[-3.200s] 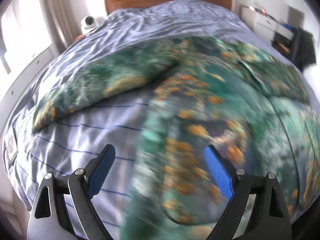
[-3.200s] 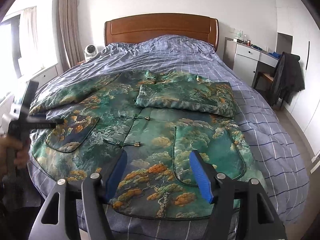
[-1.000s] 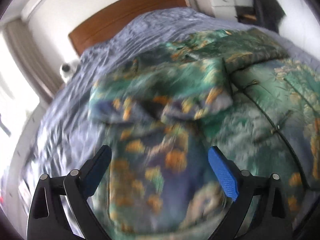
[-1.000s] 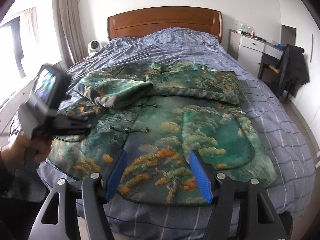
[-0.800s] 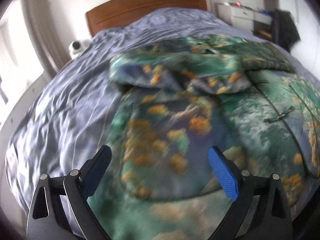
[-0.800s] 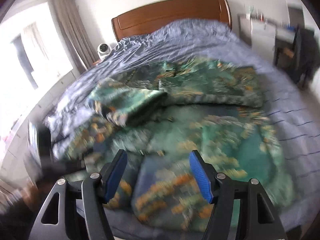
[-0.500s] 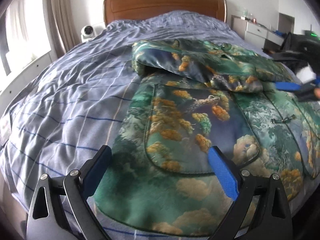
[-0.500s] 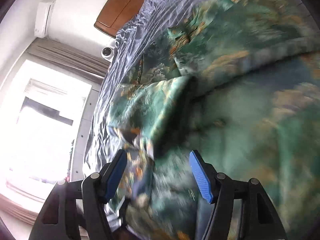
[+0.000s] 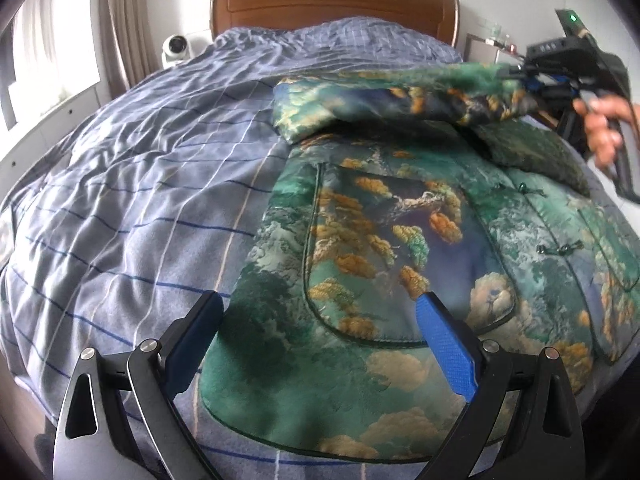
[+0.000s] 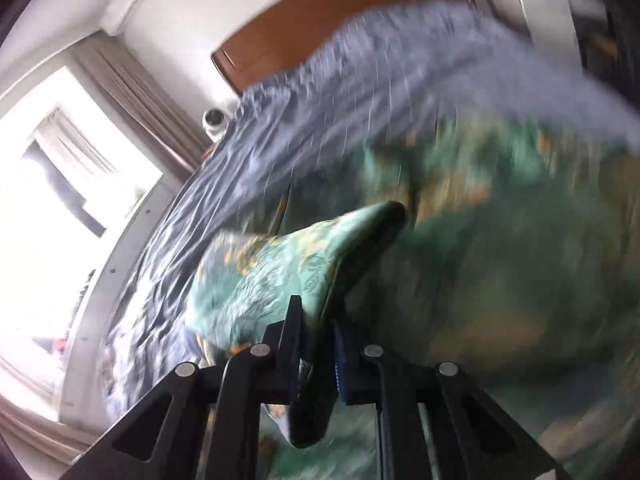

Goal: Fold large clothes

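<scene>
**Right gripper takes the sleeve and draws it across the jacket**

The green brocade jacket (image 9: 400, 264) lies front-up on the blue checked bedspread (image 9: 140, 184), its hem toward the foot of the bed and its collar toward the wooden headboard (image 9: 332, 0) at twelve o'clock. A second ago its left sleeve (image 9: 400, 100) lay loosely bunched over the chest, and the right gripper (image 10: 316, 344) hung wide open over the hem. Now, in the left wrist view, that sleeve is lifted and stretched in a band from about eleven o'clock of the jacket's middle out to two o'clock, where the person's hand (image 9: 604, 120) holds the right gripper's handle. I judge this to be the sleeve fold: the bunched sleeve is being pulled flat across the chest so that the body can afterwards be folded over it.

In the right wrist view the jaws are closing on the sleeve cuff (image 10: 304, 272); the cloth runs between the pads and hangs out below them, so the cuff is pinched. That view is blurred, so what lies under the sleeve cannot be told from it.

The left gripper (image 9: 320, 344) is spread wide with nothing between its fingers. It hovers over the jacket's lower left corner, near the hem at six o'clock, beside the patch pocket (image 9: 392, 256), touching no cloth that I can see.
</scene>
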Tool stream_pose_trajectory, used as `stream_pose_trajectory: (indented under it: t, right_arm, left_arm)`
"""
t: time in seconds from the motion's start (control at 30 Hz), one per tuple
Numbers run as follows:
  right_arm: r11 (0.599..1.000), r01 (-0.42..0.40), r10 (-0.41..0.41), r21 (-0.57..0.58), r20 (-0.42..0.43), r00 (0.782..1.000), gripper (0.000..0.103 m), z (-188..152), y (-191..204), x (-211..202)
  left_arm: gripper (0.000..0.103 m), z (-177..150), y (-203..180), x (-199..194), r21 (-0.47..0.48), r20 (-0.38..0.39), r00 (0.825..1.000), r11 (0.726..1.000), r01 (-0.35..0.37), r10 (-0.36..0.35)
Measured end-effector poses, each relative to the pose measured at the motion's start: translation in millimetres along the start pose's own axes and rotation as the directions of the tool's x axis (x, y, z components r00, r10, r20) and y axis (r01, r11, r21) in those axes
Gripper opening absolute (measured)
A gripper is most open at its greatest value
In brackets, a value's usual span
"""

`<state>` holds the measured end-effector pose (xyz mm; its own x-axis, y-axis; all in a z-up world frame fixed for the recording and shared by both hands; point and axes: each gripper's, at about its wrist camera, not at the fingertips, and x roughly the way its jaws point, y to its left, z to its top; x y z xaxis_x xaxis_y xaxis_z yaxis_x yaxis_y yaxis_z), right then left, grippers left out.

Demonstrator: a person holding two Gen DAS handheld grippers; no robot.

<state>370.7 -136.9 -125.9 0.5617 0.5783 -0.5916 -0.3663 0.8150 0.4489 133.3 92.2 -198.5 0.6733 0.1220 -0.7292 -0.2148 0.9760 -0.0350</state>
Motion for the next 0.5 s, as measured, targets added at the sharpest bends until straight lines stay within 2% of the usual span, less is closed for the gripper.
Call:
stream_pose_trajectory:
  t: [0.13,0.27,0.3,0.33,0.4,0.5]
  right_arm:
    - [0.995,0.086,-0.087,-0.050,-0.008,0.996,0.014,23.6,-12.9,22.8]
    - [0.984,0.172,-0.175,-0.048,-0.071,0.982,0.014,8.8,-37.5,57.9]
    - [0.982,0.184,-0.188,-0.047,-0.080,0.979,0.019,4.2,-41.2,63.9]
    - [0.978,0.203,-0.207,-0.047,-0.088,0.975,0.027,-0.8,-46.6,69.2]
    - [0.973,0.227,-0.231,-0.049,-0.093,0.969,0.036,-5.5,-50.9,72.4]
    - [0.974,0.215,-0.219,-0.077,-0.049,0.974,0.037,-5.5,-53.5,53.7]
  left_arm:
    - [0.098,7.5,-3.7,1.2,0.010,-0.016,1.000,1.000,-0.002,0.003]
    - [0.098,15.4,-3.5,1.0,0.010,-0.047,0.999,1.000,0.010,-0.009]
    - [0.098,17.7,-3.2,0.8,0.013,-0.054,0.998,1.000,0.013,-0.012]
    - [0.098,20.6,-2.9,0.6,0.017,-0.061,0.998,1.000,0.016,-0.015]
    - [0.098,26.7,-3.2,1.2,0.033,-0.073,0.997,0.999,0.020,-0.017]
    - [0.098,40.5,-6.0,2.4,0.066,-0.075,0.997,0.998,0.016,-0.011]
